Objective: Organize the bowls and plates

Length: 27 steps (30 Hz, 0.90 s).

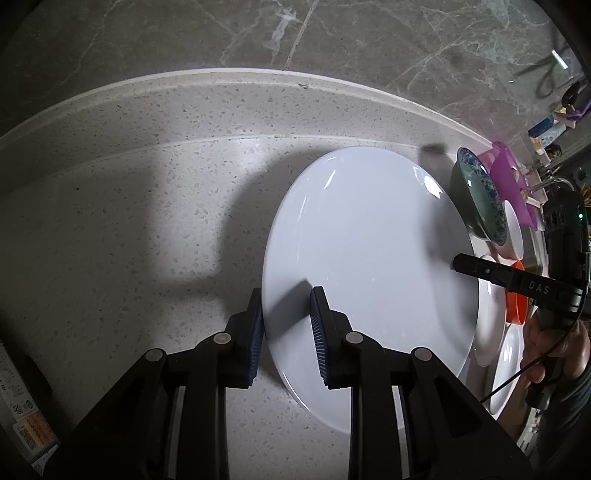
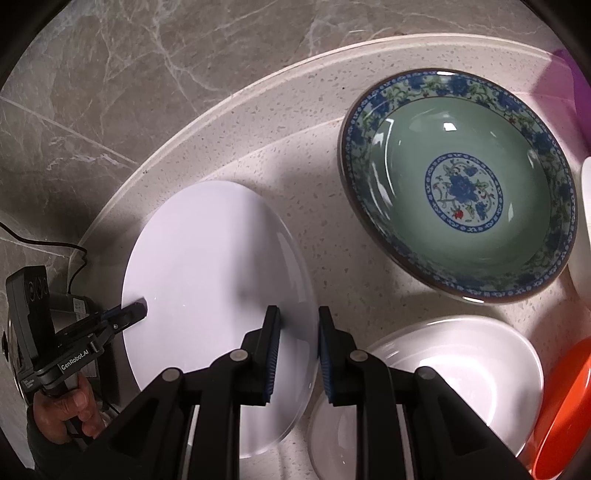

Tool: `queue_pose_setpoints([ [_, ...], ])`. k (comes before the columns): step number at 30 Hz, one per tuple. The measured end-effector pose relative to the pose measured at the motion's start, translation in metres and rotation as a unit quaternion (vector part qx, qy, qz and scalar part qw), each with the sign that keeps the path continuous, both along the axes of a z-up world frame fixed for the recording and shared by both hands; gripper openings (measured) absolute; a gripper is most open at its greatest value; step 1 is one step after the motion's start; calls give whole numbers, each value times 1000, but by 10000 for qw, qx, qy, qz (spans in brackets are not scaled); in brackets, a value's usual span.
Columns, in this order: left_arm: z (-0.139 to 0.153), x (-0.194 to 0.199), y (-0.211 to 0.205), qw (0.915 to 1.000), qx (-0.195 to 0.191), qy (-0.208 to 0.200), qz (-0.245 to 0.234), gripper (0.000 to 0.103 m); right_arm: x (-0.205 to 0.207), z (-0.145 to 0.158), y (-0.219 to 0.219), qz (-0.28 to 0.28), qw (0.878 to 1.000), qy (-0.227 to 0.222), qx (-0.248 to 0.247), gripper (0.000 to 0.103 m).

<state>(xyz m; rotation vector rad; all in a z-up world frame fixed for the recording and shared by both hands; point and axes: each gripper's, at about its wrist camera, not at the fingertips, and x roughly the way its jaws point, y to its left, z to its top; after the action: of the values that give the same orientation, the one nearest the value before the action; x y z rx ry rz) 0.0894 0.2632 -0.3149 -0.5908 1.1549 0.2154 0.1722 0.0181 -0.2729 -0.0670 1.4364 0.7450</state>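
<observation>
Orange dish [image 2: 561, 410] cut off at frame edge, purple container [image 1: 511, 181] half hidden, left gripper [image 1: 286, 336] and right gripper [image 2: 297, 354] each pinching large white plate [image 1: 369, 258] rim, speckled white countertop [image 1: 129, 229], grey marble wall [image 1: 258, 33]

right tongs [image 1: 476, 267]: "DAS" | left tongs [image 2: 136, 310]: "GenRobot.AI"

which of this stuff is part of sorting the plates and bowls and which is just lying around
Part of the job:
- large white plate, gripped at opposite rims by the left gripper and right gripper
- green bowl with blue floral rim
- white bowl
- orange dish

Just lying about:
- purple plastic container
- black cable
- clutter at the far end of the speckled counter
</observation>
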Motion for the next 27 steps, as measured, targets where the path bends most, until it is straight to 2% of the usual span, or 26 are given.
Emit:
queue_pose_setpoints([
  [14, 19, -17, -6, 10000, 13, -72, -35, 22, -6, 20, -9, -14, 9999, -115, 9, 22],
  [27, 56, -63, -52, 9993, 76, -219, -310, 22, -47, 50, -47, -240, 9993, -256, 109, 22],
])
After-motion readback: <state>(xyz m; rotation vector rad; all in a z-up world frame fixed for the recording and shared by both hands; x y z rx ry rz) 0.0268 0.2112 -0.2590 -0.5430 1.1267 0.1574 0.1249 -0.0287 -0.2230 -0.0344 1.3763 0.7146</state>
